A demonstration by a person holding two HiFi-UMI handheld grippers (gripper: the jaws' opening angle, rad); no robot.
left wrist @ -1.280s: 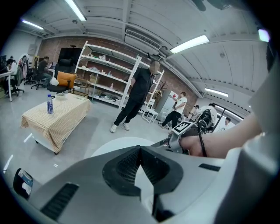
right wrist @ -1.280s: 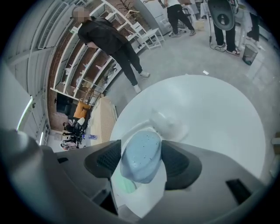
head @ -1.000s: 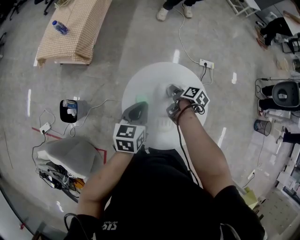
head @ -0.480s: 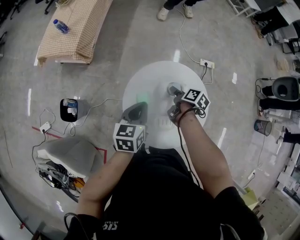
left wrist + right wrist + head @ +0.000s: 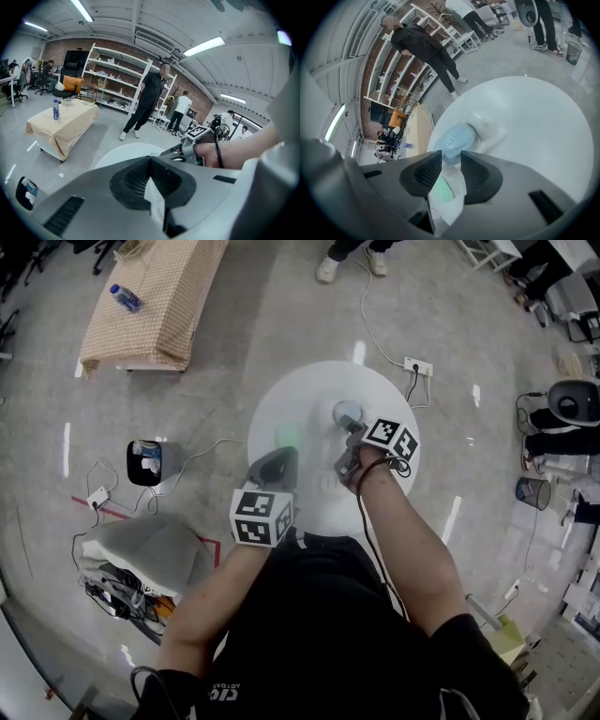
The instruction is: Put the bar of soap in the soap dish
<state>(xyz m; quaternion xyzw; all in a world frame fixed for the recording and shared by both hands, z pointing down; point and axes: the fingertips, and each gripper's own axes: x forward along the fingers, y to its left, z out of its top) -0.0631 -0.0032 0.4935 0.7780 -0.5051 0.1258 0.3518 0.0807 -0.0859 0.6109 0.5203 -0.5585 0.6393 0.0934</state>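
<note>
A pale blue oval bar of soap [image 5: 457, 140] lies on the round white table [image 5: 309, 390], against a white dish-like piece [image 5: 490, 124]; the head view shows it as a grey-blue spot [image 5: 348, 413]. My right gripper [image 5: 451, 157] points down at it. Its jaws have just been closing and still stand apart, with the bar's near end between the tips; I cannot see the pads pressing on it. The same gripper [image 5: 345, 437] sits right of the table's centre. My left gripper [image 5: 277, 462] hovers over the near left part, shut and empty. A flat green thing [image 5: 286, 435] lies ahead of it.
A low table with a checked cloth [image 5: 150, 306] and a water bottle [image 5: 124, 298] stands at far left. A power strip [image 5: 417, 367] and cables lie on the floor beyond the round table. A black bin [image 5: 145, 462] and a grey bag [image 5: 141, 554] are at left. A person [image 5: 426, 51] stands by shelves.
The right gripper's jaws have drawn closer together around the blue bar. Both grippers have stayed in about the same places over the table.
</note>
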